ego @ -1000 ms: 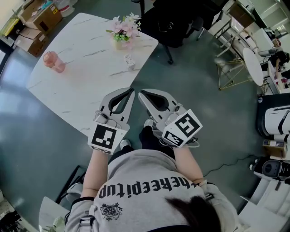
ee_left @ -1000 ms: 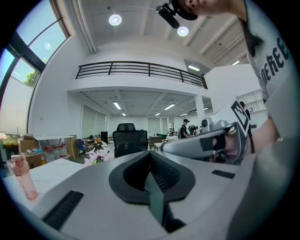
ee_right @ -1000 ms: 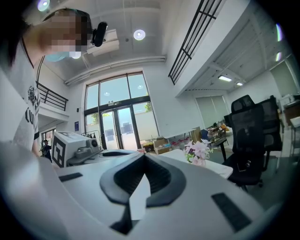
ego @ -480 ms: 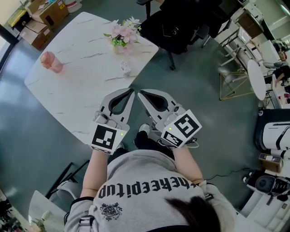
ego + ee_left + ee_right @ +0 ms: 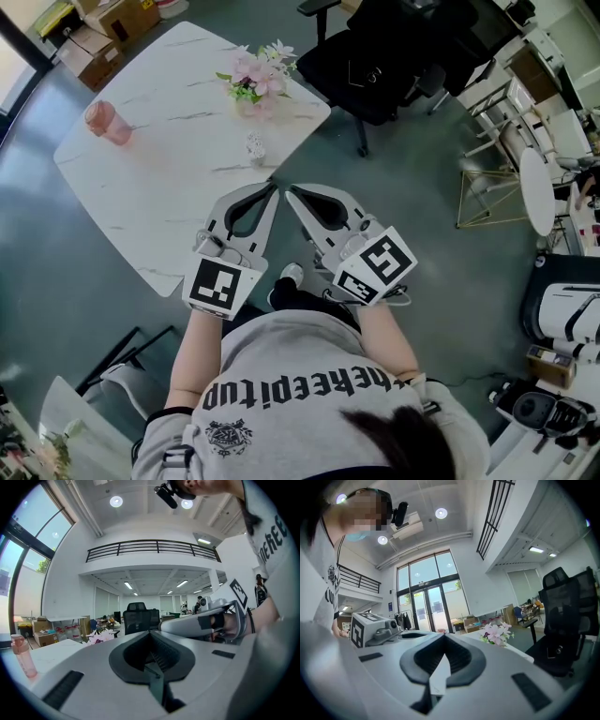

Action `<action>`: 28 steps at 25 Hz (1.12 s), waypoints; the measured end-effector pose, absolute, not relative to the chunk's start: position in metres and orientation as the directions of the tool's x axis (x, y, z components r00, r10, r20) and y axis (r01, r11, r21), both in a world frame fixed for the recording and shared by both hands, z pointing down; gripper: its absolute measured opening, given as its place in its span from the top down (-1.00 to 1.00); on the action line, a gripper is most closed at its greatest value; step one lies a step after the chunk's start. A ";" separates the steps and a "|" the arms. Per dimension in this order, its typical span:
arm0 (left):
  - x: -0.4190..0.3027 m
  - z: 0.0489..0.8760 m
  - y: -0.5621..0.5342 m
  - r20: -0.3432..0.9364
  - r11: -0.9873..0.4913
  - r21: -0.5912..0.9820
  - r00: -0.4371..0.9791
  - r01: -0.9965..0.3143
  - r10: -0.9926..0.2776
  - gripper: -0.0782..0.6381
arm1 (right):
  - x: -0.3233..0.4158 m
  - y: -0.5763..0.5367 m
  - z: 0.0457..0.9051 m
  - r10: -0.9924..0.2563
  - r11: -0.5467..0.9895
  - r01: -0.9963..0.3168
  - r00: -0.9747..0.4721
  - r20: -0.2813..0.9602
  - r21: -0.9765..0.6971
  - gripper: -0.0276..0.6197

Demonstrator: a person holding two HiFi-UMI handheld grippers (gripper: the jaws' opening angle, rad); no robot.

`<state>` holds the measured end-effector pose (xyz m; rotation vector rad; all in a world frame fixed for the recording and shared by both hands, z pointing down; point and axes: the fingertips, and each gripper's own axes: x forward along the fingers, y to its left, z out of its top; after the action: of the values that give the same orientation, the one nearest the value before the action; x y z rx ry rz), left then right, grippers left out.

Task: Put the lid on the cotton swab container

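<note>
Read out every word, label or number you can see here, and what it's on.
"thekeepitup": grey shirt, upside down, first letters unsure.
Crest under it: too small to read.
Print on the cardboard boxes: too small to read.
Cubes on the left gripper and right gripper: square code patterns, no words.

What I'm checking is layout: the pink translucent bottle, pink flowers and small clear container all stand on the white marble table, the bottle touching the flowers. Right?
Not touching: the pink translucent bottle stands apart from the pink flowers, near the white marble table's left edge, as the head view shows. The small clear container is there too.
</note>
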<state>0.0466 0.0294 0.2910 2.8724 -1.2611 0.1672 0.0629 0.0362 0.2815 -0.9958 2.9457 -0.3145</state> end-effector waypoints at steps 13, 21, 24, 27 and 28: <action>0.063 0.292 0.026 0.108 -0.629 -0.064 0.621 -0.775 -0.776 0.74 | 0.081 0.029 0.284 -0.556 0.810 -0.548 -0.831 0.025 -0.211 0.88; 0.062 0.295 0.018 0.127 -0.639 -0.070 0.628 -0.766 -0.767 0.74 | 0.080 0.020 0.286 -0.566 0.802 -0.557 -0.824 0.027 -0.216 0.88; 0.065 0.294 0.011 0.125 -0.651 -0.080 0.640 -0.755 -0.758 0.74 | 0.084 0.012 0.286 -0.583 0.790 -0.574 -0.812 0.024 -0.215 0.88; 0.067 0.293 0.002 0.122 -0.662 -0.085 0.651 -0.745 -0.749 0.74 | 0.085 0.003 0.285 -0.594 0.783 -0.585 -0.804 0.023 -0.213 0.88; 0.066 0.293 -0.002 0.121 -0.664 -0.084 0.654 -0.743 -0.747 0.74 | 0.085 -0.001 0.285 -0.597 0.781 -0.587 -0.802 0.024 -0.212 0.88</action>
<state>0.0665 -0.0017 0.2931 2.8814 -1.2977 0.2294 0.0851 -0.0006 0.2846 -0.9717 2.9222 -0.3255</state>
